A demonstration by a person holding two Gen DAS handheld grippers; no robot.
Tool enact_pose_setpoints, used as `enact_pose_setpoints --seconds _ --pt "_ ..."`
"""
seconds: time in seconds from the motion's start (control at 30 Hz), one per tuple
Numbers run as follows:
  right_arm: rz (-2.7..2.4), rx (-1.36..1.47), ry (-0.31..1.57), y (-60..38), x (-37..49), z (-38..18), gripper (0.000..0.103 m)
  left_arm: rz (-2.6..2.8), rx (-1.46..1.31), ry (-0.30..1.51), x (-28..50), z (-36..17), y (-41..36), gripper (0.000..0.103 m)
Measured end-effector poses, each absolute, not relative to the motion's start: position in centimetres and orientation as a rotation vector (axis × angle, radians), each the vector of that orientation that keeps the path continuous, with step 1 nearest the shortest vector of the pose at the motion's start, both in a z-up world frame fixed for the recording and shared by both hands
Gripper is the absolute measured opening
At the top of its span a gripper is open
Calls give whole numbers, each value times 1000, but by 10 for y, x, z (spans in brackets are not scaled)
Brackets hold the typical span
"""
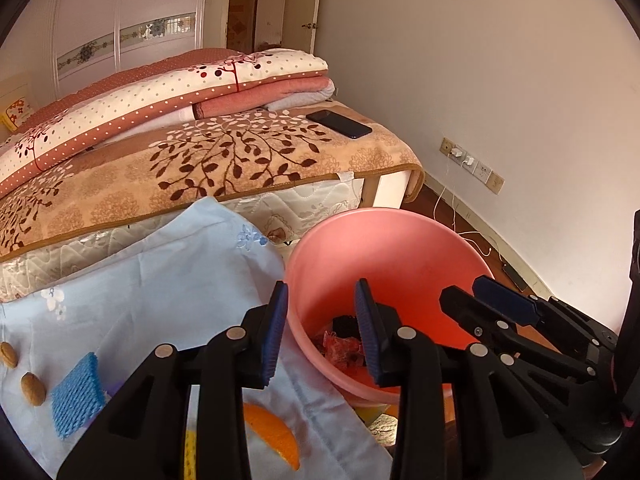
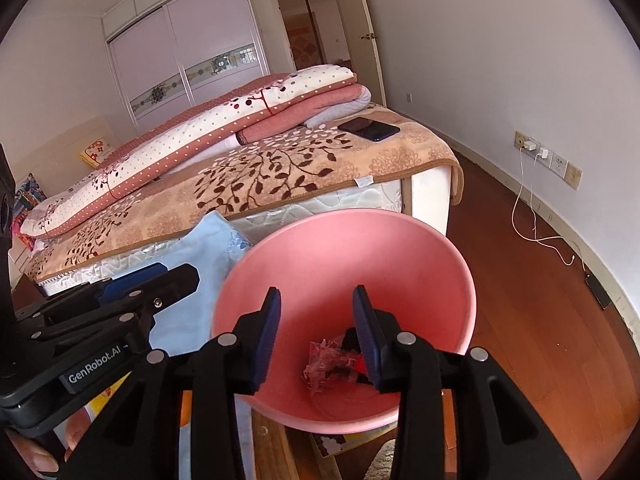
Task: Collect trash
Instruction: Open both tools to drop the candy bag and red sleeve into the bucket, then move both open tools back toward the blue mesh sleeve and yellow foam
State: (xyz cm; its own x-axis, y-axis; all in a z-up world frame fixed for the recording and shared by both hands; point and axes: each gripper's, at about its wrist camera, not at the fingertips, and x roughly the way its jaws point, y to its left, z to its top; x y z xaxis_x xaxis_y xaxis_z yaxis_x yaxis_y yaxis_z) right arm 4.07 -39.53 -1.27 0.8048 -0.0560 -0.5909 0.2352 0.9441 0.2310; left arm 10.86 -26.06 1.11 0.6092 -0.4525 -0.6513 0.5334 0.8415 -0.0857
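With both the left tongs (image 1: 322, 332) and right tongs (image 2: 316, 336) released and empty above the pink bin (image 2: 440, 264) at lower centre, where wrappers (image 2: 328, 364) lie, remaining trash should be approached squarely.

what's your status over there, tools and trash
Left tool open, empty. Right tool open, empty, over pink bin. Wrappers in bin. Orange peel, blue sponge, nuts on cloth. Nothing blocking.
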Motion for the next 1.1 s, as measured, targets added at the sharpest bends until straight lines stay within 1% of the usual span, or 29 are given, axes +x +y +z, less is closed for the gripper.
enact_pose_setpoints --seconds 0.17,0.23,0.7,0.93,1.1 --pt "-114 260 585 -363 28 -5 40 -512 91 685 98 17 -229 35" --pt "-94 246 584 -352 26 -4 42 -493 88 682 96 17 -219 35" --pt "41 183 653 -282 27 -18 44 -390 120 645 75 14 -127 35" --pt "81 162 689 -262 33 -28 44 -342 112 663 69 2 -78 35" --pt "106 146 708 -250 34 -33 44 -328 106 696 70 -10 -60 35"
